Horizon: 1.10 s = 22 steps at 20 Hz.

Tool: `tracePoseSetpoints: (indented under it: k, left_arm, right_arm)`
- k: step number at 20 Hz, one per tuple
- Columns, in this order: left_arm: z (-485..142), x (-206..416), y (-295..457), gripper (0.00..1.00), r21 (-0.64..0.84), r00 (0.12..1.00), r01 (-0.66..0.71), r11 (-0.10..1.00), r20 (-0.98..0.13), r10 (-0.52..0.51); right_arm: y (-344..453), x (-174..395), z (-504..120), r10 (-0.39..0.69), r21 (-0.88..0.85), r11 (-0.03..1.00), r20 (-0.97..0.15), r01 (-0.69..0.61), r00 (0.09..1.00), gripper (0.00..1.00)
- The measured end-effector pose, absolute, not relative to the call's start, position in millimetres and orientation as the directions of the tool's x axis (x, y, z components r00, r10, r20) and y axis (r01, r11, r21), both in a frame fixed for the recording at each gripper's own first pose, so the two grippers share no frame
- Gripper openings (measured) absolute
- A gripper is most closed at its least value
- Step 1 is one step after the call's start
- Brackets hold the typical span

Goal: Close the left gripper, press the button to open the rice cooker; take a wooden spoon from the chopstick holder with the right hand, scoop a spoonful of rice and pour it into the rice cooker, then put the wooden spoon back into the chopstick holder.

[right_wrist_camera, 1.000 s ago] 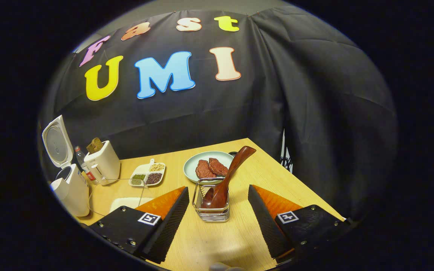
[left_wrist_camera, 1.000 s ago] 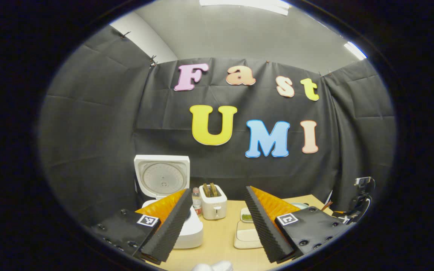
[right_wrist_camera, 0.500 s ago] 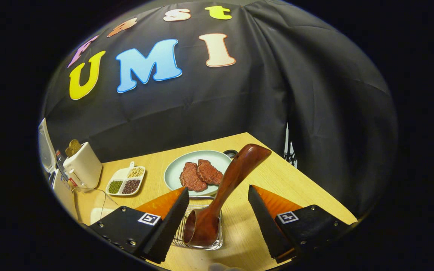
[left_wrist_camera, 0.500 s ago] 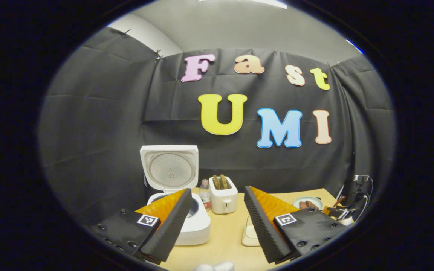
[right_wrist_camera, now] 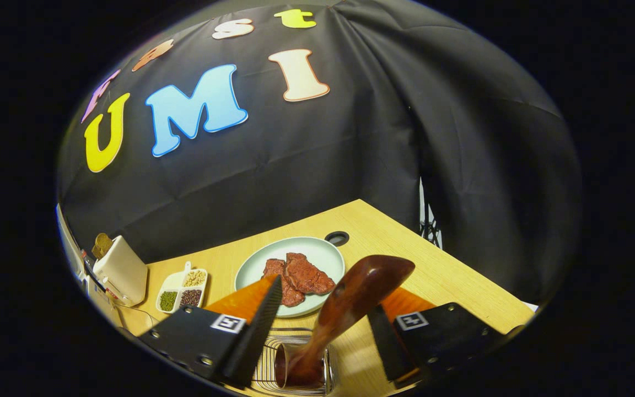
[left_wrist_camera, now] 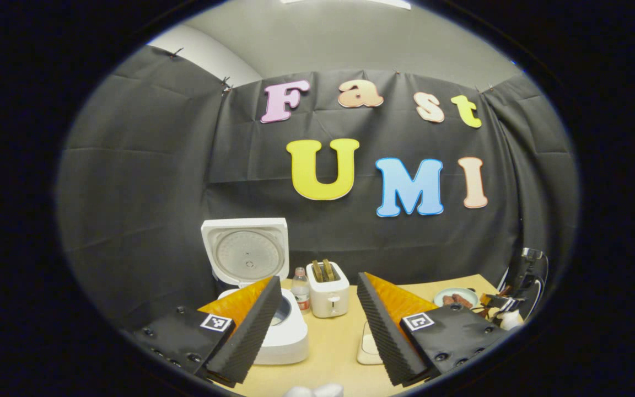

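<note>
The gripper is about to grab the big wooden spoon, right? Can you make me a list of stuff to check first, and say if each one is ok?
1. Rice cooker lid up so rice can go in: ok, it stands open.
2. Wooden spoon between the right gripper fingers: ok, the handle leans up through the gap.
3. Right gripper pressing on the handle: not ok, both fingers stand apart from it.
4. Spoon bowl down in the chopstick holder: ok, it sits inside the wire basket.
5. Plate of meat clear of the lift: cannot tell, it lies close behind the spoon.
6. Left gripper out of the way: ok, open and holding nothing.
</note>
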<state>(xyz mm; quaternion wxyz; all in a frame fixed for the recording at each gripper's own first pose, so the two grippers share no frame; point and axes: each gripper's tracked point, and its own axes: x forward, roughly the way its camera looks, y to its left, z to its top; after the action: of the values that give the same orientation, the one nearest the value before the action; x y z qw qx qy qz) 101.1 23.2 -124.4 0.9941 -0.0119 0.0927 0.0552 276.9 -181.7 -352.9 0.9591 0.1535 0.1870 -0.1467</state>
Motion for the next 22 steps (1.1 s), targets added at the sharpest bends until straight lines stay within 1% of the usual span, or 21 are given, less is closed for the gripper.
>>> tracePoseSetpoints:
  k: [1,2,3,4,5,6,13,16,17,19,22]
  left_arm:
    - [-125,102,22,0.97,-0.013,0.977,-0.109,0.994,-0.187,0.105]
    - [-125,103,20,0.97,-0.013,0.977,-0.105,0.994,-0.188,0.101]
    - [-125,104,19,0.97,-0.013,0.977,-0.104,0.995,-0.186,0.099]
    - [-125,104,18,0.97,-0.012,0.978,-0.100,0.995,-0.183,0.096]
    - [-125,105,18,0.97,-0.010,0.978,-0.098,0.995,-0.184,0.095]
    - [-126,105,17,0.97,-0.008,0.979,-0.095,0.995,-0.184,0.092]
    - [-125,106,16,0.97,0.002,0.980,-0.086,0.996,-0.181,0.085]
    - [-127,105,20,0.97,-0.004,0.979,-0.088,0.996,-0.183,0.086]
    - [-128,105,23,0.97,-0.005,0.979,-0.091,0.996,-0.184,0.089]
    - [-127,101,28,0.97,-0.010,0.979,-0.094,0.996,-0.181,0.091]
    - [-123,97,39,0.97,-0.002,0.981,-0.104,0.995,-0.163,0.103]
  right_arm:
    - [-181,277,-355,-0.224,0.237,0.910,-0.411,0.341,0.884,0.69]
    - [-181,276,-356,-0.218,0.238,0.911,-0.413,0.336,0.884,0.62]
    - [-179,276,-356,-0.203,0.241,0.915,-0.417,0.323,0.886,0.43]
    - [-184,274,-356,-0.207,0.231,0.917,-0.421,0.325,0.883,0.36]
    - [-181,272,-355,-0.214,0.238,0.913,-0.413,0.331,0.885,0.27]
    - [-181,273,-355,-0.202,0.242,0.915,-0.416,0.322,0.886,0.23]
    - [-179,272,-351,-0.196,0.229,0.922,-0.419,0.312,0.887,0.23]
    - [-169,274,-333,-0.198,0.209,0.932,-0.392,0.297,0.898,0.23]
    - [-164,275,-329,-0.192,0.193,0.940,-0.380,0.280,0.905,0.16]
    - [-157,276,-320,-0.180,0.151,0.956,-0.374,0.251,0.910,0.16]
    - [-148,274,-293,-0.182,0.078,0.972,-0.335,0.220,0.924,0.16]
